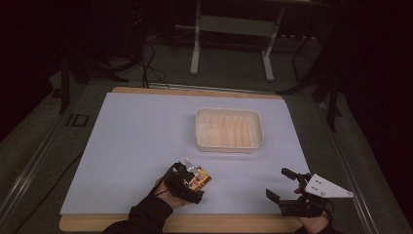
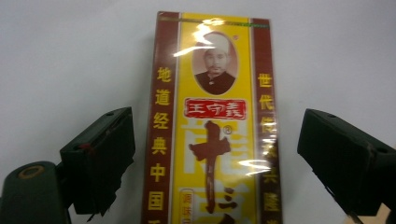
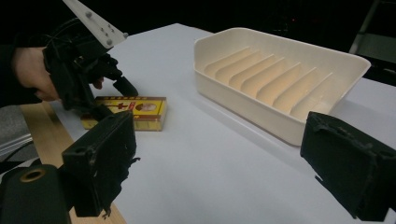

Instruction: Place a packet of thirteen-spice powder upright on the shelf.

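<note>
A yellow and dark red box (image 2: 212, 126) with Chinese print and a cellophane wrap lies flat on the white sheet (image 1: 136, 146), near the table's front edge, left of centre. My left gripper (image 1: 192, 178) is lowered over the box (image 1: 201, 178). Its two black jaws straddle the long sides, and in the left gripper view a narrow gap shows on each side, so it is open. The right gripper view shows the box (image 3: 140, 109) with the left gripper (image 3: 114, 98) above it. My right gripper (image 1: 278, 183) stands open at the front right with nothing between its jaws.
A cream ribbed tray (image 1: 229, 146) stands behind the grippers, right of centre, with nothing in it; its near wall (image 3: 243, 95) rises just ahead of the right gripper. A wooden edge (image 1: 219, 223) runs along the front. Stand legs and cables sit on the dark floor beyond.
</note>
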The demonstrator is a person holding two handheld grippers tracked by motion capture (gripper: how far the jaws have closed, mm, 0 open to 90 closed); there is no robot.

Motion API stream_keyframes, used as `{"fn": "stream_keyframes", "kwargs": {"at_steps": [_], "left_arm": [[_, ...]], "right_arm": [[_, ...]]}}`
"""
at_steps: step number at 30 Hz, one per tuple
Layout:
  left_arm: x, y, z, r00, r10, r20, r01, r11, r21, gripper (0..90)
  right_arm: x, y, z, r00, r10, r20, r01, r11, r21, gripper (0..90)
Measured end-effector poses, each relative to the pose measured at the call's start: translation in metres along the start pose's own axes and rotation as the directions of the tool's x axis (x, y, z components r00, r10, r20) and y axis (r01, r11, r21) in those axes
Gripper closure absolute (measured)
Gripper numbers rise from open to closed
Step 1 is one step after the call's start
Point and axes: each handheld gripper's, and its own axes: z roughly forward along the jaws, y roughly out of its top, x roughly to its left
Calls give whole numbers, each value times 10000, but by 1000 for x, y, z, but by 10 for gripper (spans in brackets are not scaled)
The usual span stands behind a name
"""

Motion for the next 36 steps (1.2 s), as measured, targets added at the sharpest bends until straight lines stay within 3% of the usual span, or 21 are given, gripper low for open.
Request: {"fn": "stream_keyframes", "kwargs": {"at_steps": [4, 11, 16, 22, 24, 29, 31, 34, 36], "left_arm": [[0, 1, 3, 9999, 138, 95, -142, 9994, 329, 187], [-3, 3, 3, 9974, 611, -374, -586, 9962, 652, 293], [-3, 3, 2, 9961, 836, -265, -818, 9947, 621, 325], [-1, 1, 0, 9962, 835, -265, -823, 9957, 437, 328], [0, 2, -6, 9979, 647, 30, -647, 9978, -110, 329], [-3, 5, -13, 9975, 667, 247, -652, 9962, -572, 329], [-6, 7, -19, 9966, 730, 389, -688, 9926, -1002, 329], [-6, 7, -20, 9959, 786, 436, -736, 9915, -1069, 329], [-8, 7, -23, 9951, 830, 541, -746, 9870, -1421, 329]], "right_arm": [[0, 0, 0, 10000, -16, -20, 16, 10000, 21, 103], [1, 0, 0, 10000, -21, 3, 21, 10000, 24, 104], [1, 0, -1, 10000, -3, -15, 3, 10000, 3, 133], [-1, 0, -1, 10000, 1, 50, 0, 10000, -68, 133], [0, 1, -3, 9998, 31, 198, -27, 9998, -212, 123], [0, 2, -4, 9997, 159, 202, -153, 9994, -300, 122], [0, 2, -4, 9997, 149, 217, -143, 9995, -282, 122], [0, 2, -3, 9996, 123, 243, -116, 9995, -277, 122], [0, 2, -3, 9996, 161, 224, -155, 9995, -260, 122]]}}
